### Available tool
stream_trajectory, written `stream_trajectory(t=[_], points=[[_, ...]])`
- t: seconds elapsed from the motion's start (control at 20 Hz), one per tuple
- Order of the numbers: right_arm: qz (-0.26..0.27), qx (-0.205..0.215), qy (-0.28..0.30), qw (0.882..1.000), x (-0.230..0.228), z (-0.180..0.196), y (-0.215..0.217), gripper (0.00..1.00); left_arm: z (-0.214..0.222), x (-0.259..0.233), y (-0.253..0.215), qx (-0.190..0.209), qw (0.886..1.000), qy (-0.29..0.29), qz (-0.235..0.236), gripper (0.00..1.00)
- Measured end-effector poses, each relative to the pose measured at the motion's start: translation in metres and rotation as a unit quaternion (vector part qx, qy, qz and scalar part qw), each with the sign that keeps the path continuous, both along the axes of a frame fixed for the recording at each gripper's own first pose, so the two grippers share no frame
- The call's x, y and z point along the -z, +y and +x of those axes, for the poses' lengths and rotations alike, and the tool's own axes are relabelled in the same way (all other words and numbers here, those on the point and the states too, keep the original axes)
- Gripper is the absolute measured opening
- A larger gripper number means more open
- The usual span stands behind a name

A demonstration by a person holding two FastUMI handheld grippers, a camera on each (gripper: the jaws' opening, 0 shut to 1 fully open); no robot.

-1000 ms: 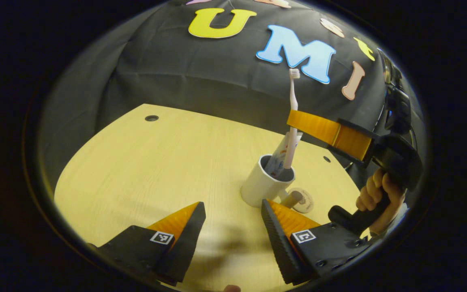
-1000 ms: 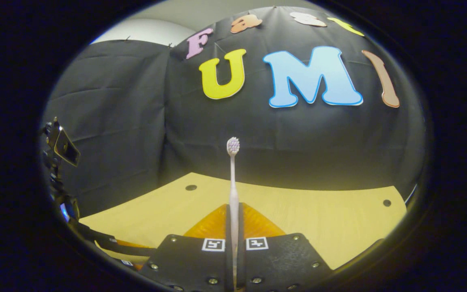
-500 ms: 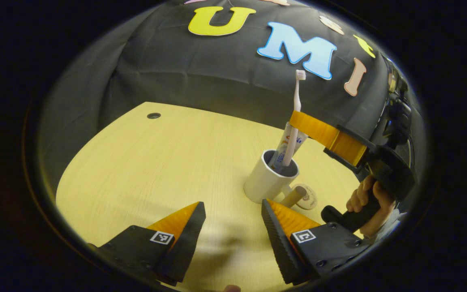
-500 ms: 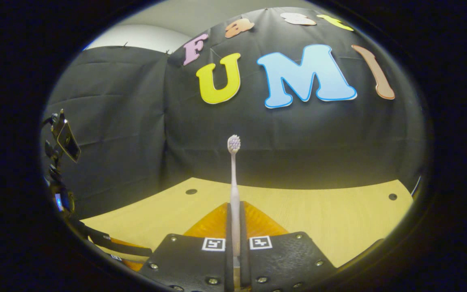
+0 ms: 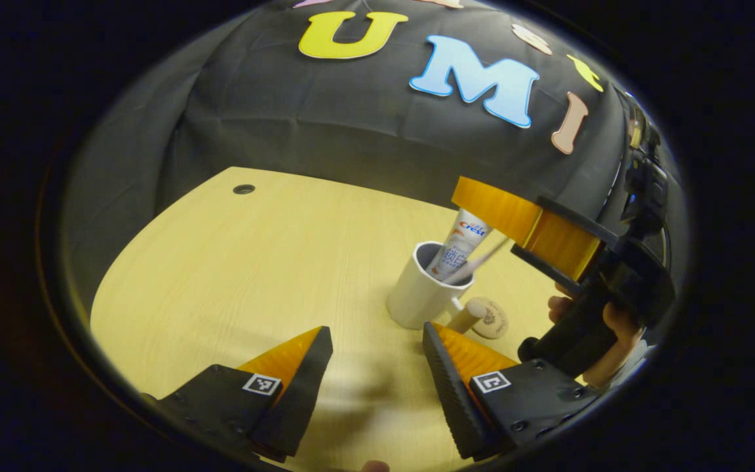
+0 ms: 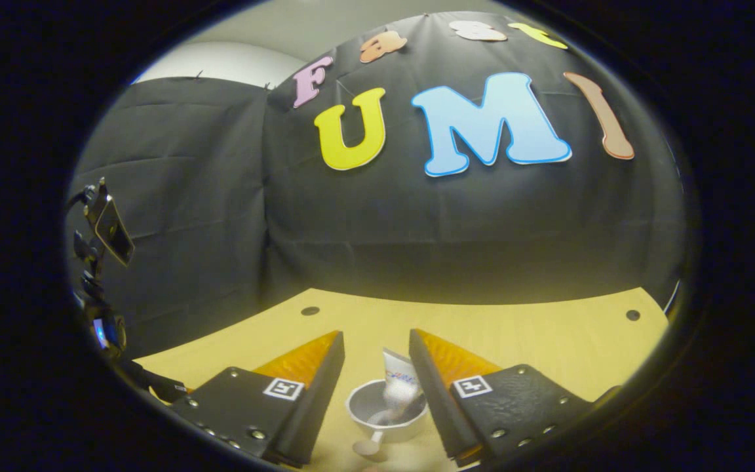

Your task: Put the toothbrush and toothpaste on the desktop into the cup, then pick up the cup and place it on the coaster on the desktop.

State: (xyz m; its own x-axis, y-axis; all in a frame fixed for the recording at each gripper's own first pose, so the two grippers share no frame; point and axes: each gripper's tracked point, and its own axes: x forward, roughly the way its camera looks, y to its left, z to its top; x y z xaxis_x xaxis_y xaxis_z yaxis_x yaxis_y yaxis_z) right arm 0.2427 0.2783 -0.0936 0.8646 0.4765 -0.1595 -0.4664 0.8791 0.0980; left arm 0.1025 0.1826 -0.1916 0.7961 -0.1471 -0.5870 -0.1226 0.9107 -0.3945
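Released since half a second ago, the toothbrush (image 5: pixel 476 265) no longer stands upright between the right gripper's fingers; it has dropped into the cup (image 5: pixel 420 292) and now leans across the rim, blurred, beside the toothpaste (image 5: pixel 459 246), which stands tilted inside the same cup. In the right gripper view the cup (image 6: pixel 387 410) sits directly below and between the spread fingers, with the toothpaste (image 6: pixel 400 383) rising out of it.

Both items look to be in the cup, so the step left is carrying the cup to the coaster (image 5: pixel 490 319). That coaster lies on the desktop (image 5: pixel 253 262) just beside the cup, on the side toward the right gripper. Something handle-like sticks out from the cup's base toward the coaster; I cannot tell whether it touches it.

The right gripper (image 6: pixel 376 367) hangs over the cup with its jaws parted and nothing between them. In the left gripper view it (image 5: pixel 515 226) sits above and slightly past the cup's rim, held by a hand (image 5: pixel 603 341). The left gripper (image 5: pixel 374 367) is also spread wide and empty, low over the desktop, with the cup ahead of it and a little to its right, near its right finger.

My judgement is that the right gripper is better placed for the lift: it is already above the cup. The tall, leaning contents could tip if the cup is jolted.
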Motion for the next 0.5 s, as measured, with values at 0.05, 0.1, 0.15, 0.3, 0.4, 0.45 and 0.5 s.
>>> stream_trajectory(t=[0.05, 0.1, 0.15, 0.3, 0.4, 0.45, 0.5], points=[[-0.003, 0.003, 0.002, 1.000, 0.002, -0.001, -0.002, 0.75, 0.001, -0.001, 0.000, 0.001, 1.000, -0.001, 0.001, 0.92], [-0.002, 0.003, 0.004, 1.000, 0.000, -0.002, -0.002, 0.77, 0.001, -0.001, 0.000, 0.002, 1.000, -0.002, 0.003, 0.91], [-0.001, 0.005, 0.006, 1.000, -0.002, -0.002, -0.004, 0.81, 0.002, -0.002, 0.000, 0.003, 1.000, -0.004, 0.004, 0.91], [0.001, 0.011, 0.004, 1.000, -0.012, -0.006, -0.014, 0.81, 0.003, -0.003, -0.001, 0.011, 1.000, -0.009, 0.004, 0.91], [0.003, 0.019, -0.001, 1.000, -0.024, -0.010, -0.024, 0.81, 0.004, -0.003, -0.002, 0.018, 1.000, -0.013, 0.003, 0.91], [0.003, 0.024, -0.004, 1.000, -0.029, -0.013, -0.028, 0.81, 0.005, -0.003, -0.002, 0.020, 1.000, -0.015, 0.002, 0.91], [0.002, 0.029, -0.006, 1.000, -0.033, -0.017, -0.034, 0.81, 0.005, -0.003, -0.002, 0.022, 1.000, -0.016, 0.002, 0.91]])
